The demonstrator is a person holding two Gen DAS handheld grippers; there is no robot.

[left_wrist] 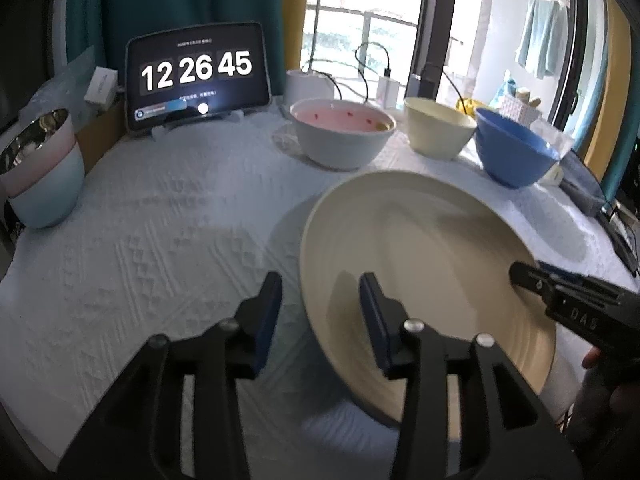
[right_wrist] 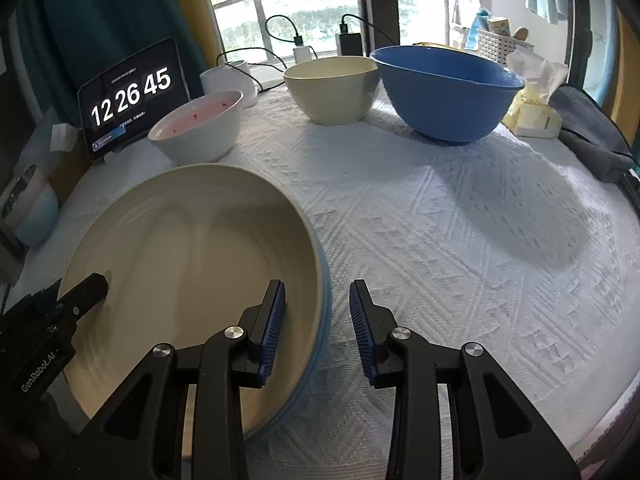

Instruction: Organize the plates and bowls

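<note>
Cream plate [left_wrist: 420,248] lying on the white-clothed surface [left_wrist: 160,240], 3 bowls [right_wrist: 444,88] behind it. Left gripper [left_wrist: 320,312] and right gripper [right_wrist: 317,320]: fingers spread, straddling opposite plate rims without pinching.

Small text under the tablet [left_wrist: 198,76] clock too blurred to read. Far-left cup [left_wrist: 40,168] cut by the edge. Plate [right_wrist: 192,280] underside hidden; blue edge beneath unclear.
</note>
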